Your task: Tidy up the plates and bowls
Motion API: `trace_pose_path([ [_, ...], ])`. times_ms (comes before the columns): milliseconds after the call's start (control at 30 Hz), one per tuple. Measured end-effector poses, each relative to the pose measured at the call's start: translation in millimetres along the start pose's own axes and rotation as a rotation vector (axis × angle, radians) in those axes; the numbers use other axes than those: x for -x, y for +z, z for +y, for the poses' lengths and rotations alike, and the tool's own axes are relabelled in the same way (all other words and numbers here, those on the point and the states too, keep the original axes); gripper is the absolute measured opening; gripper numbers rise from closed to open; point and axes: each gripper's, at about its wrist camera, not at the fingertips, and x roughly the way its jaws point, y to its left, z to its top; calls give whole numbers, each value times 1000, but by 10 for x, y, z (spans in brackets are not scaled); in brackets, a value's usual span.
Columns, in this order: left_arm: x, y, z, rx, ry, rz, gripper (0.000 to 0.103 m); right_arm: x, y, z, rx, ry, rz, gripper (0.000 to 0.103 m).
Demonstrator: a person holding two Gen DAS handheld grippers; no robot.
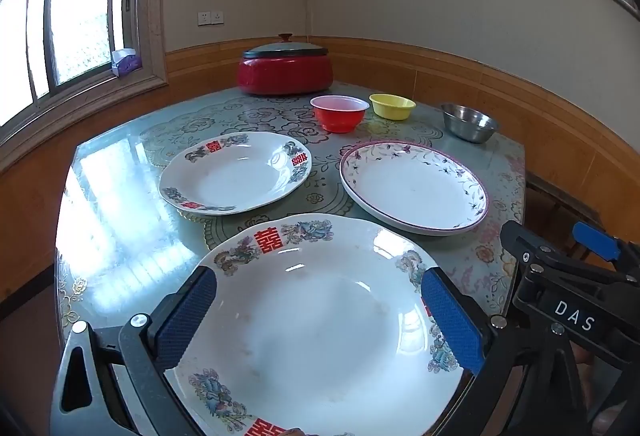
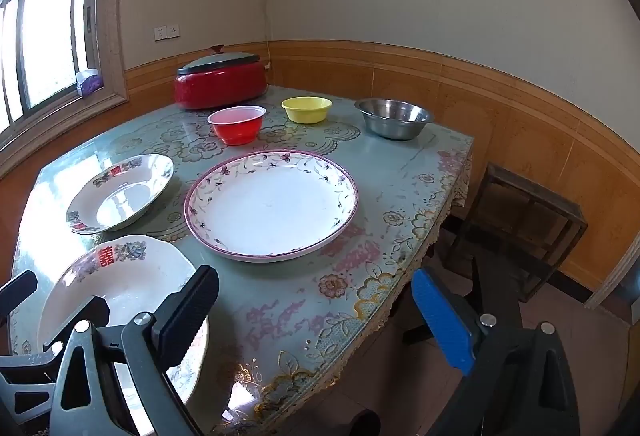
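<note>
Where walls meet, floral-clothed table (image 2: 400, 172)

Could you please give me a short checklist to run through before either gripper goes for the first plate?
1. Left gripper open, nothing held: ok.
2. Right gripper open, nothing held: ok.
3. Near plate lying flat below the left gripper, uncovered: ok.
4. Far dragon plate and purple-rimmed plate apart, nothing on them: ok.
5. Red bowl, yellow bowl and steel bowl upright and separate: ok.
6. Near plate fully on the table, not overhanging: cannot tell, its near rim is out of view.
</note>
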Motion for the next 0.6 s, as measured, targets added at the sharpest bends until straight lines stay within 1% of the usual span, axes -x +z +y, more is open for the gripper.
trace_pose_path([
  [600,19,-12,-5,0,-2,-2,103,47,-17,-10,2,-6,-5,99],
])
